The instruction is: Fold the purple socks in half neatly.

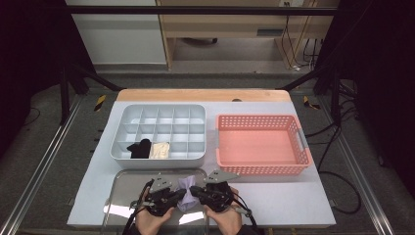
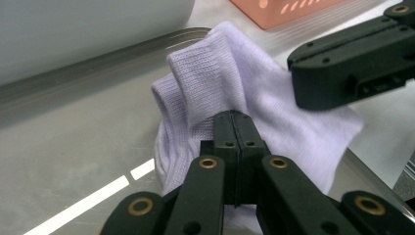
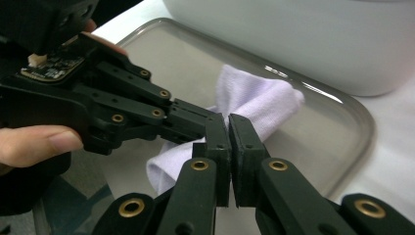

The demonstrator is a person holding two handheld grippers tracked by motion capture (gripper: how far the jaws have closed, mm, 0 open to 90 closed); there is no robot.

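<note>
Two tools pinch one pale lilac knitted sock (image 1: 186, 192) between them over the shiny metal tray (image 1: 127, 180) at the near edge of the surface. The left tool (image 1: 182, 195) and right tool (image 1: 194, 191) are each clamped tight on fabric, tips nearly meeting. The grey divided organiser box (image 1: 157, 155) lies straight ahead, beyond the tray.

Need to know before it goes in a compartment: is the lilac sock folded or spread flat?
Folded. The lilac knitted sock is bunched in doubled layers over the metal tray, pinched by both tools, left and right.
</note>
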